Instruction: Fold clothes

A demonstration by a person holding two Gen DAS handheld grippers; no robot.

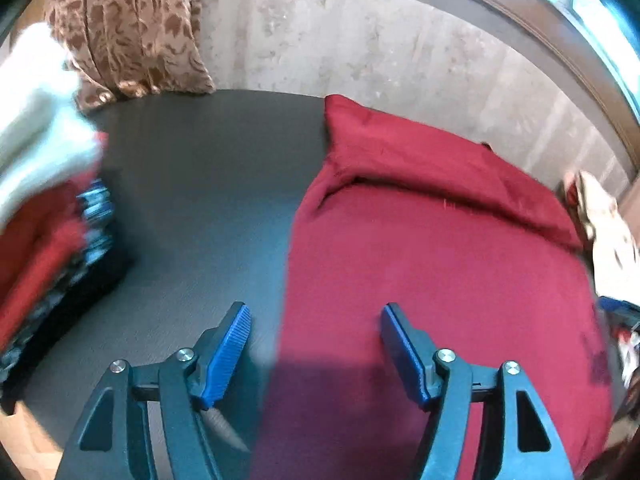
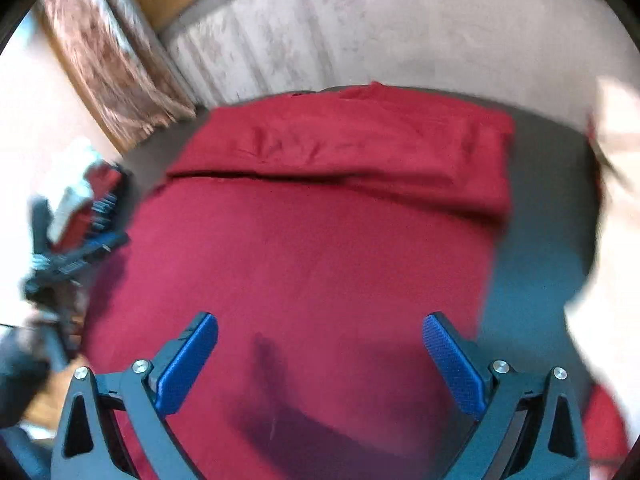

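Both grippers' fingers (image 1: 240, 332) wide, empty, above red garment (image 2: 312, 248), long axis seemingly toward far folded end.

Left wrist view: looking forward and steeply down along the left claw (image 1: 315, 344), close above the dark bench (image 1: 200, 184), facing the pale wall (image 1: 360, 48). Right wrist view: same steep downward tilt along the right claw (image 2: 320, 354), equally close. Shared by both: red garment (image 1: 420, 240) (image 2: 304, 240), bench, wall, patterned curtain (image 1: 132, 24) (image 2: 108, 64).
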